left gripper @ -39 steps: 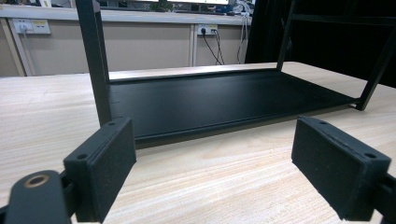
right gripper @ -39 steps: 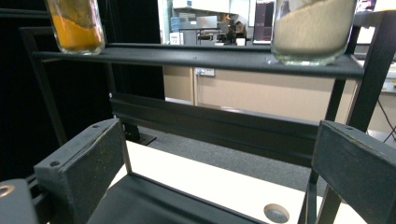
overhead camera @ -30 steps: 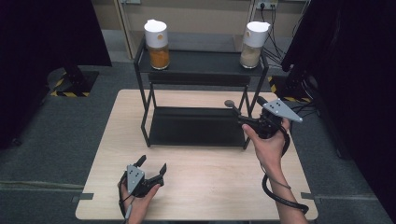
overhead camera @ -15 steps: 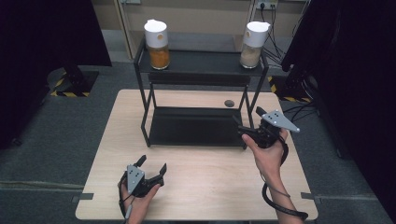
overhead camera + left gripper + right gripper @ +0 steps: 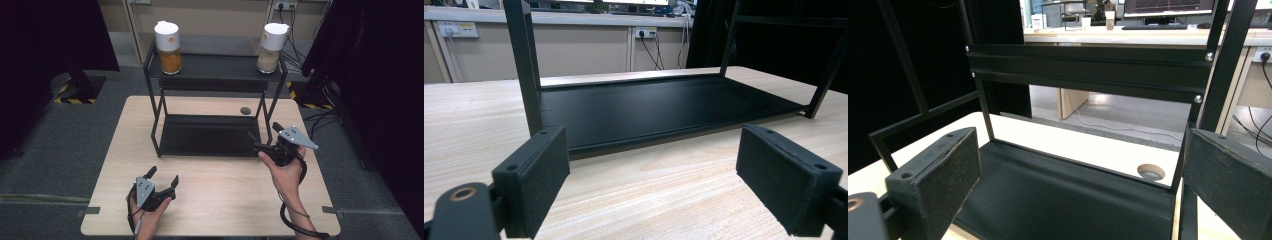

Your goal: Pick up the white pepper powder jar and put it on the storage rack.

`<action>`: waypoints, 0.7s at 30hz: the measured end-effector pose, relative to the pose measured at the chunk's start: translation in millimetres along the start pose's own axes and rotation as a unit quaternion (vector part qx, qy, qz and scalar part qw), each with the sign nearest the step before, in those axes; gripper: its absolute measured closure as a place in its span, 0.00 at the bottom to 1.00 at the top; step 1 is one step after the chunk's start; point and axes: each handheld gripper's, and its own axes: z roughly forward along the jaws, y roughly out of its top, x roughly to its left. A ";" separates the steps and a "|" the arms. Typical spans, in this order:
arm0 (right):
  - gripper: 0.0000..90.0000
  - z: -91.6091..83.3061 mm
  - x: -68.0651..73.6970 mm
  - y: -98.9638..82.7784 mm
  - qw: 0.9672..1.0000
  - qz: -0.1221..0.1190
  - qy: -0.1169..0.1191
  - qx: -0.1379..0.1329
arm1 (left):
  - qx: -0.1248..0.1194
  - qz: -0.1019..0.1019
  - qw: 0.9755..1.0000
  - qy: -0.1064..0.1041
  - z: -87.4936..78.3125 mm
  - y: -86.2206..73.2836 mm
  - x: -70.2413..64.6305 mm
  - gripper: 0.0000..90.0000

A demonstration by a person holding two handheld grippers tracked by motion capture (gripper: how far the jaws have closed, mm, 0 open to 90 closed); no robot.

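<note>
A black two-tier metal rack (image 5: pixel 215 75) stands at the back of the wooden table (image 5: pixel 215 200). On its top shelf sit a jar of orange contents (image 5: pixel 168 42) at the left and a jar of pale contents (image 5: pixel 271 42) at the right, both with white lids. My left gripper (image 5: pixel 163 177) rests near the table's front left, open and empty, facing the rack's lower shelf (image 5: pixel 664 107). My right gripper (image 5: pixel 266 136) is held by the rack's right front leg, open and empty, looking into the lower shelf (image 5: pixel 1058 200).
A round grommet hole (image 5: pixel 245 110) lies in the table behind the rack, also seen as a hole (image 5: pixel 1150 172) in the right gripper view. Dark curtains flank both sides. Cables and wall sockets (image 5: pixel 285 6) lie beyond the table.
My right gripper has moved down and toward the person, from beside the rack's upper right to its right front leg. The left gripper has stayed put.
</note>
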 end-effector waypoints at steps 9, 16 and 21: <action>0.03 -1.2 -0.2 -10.4 1.000 0.003 0.001 0.005 | -0.001 0.000 1.000 0.000 0.0 -0.3 -0.4 0.15; 0.03 -2.0 -0.8 -16.9 1.000 0.006 0.001 0.008 | -0.001 0.000 1.000 0.000 0.2 -0.2 -0.6 0.15; 0.03 -2.2 -0.7 -21.0 1.000 0.008 0.002 0.010 | -0.001 0.000 1.000 0.000 0.1 -0.4 -0.7 0.15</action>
